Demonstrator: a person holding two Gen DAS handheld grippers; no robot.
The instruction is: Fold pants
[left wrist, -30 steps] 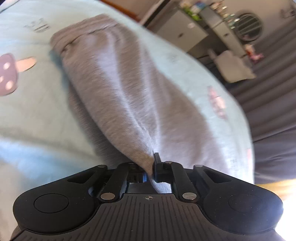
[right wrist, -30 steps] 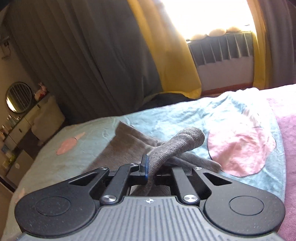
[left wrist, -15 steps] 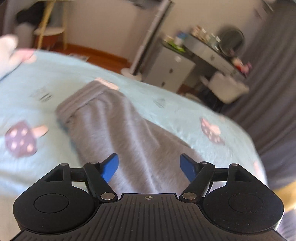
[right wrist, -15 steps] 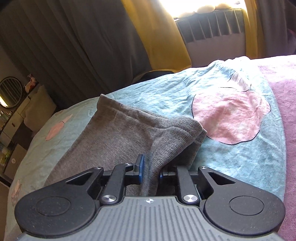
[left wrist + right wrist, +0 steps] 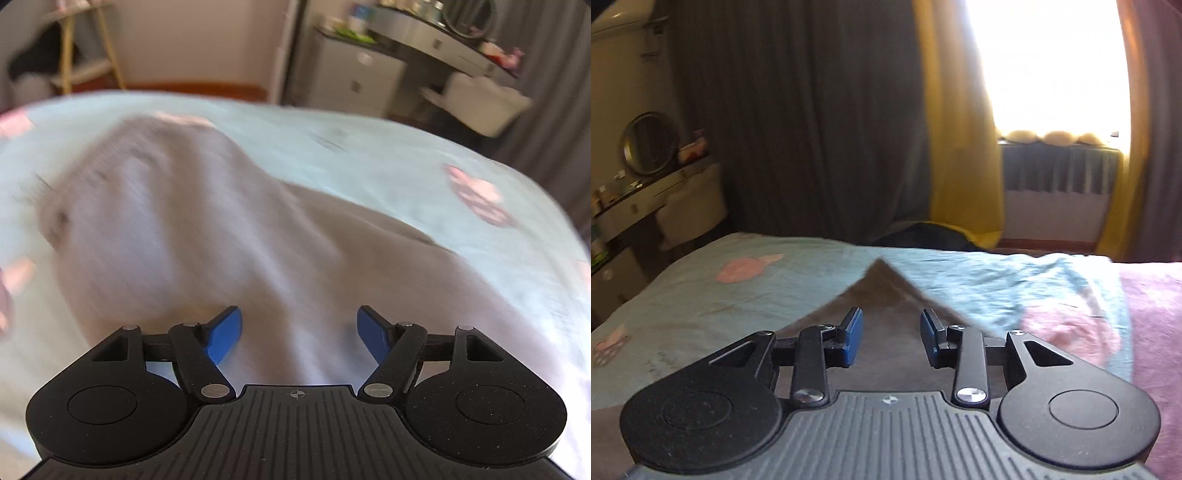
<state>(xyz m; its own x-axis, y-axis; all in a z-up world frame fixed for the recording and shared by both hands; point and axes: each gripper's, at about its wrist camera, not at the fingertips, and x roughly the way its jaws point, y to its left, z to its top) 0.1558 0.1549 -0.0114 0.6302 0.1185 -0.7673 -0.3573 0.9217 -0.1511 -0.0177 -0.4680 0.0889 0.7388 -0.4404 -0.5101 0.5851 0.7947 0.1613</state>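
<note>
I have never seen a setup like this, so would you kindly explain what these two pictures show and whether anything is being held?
No robot arm here: a person holds a two-finger tool in each hand, each with a fisheye camera looking along its fingers. One picture comes from the left gripper, the other from the right gripper. The black shapes with blue pads are the tools themselves. Grey pants lie on a light blue bedsheet with pink prints. Neither gripper holds anything: the left stands wide open, and the right's jaws are opening above the cloth, their pads clear of it.
</note>
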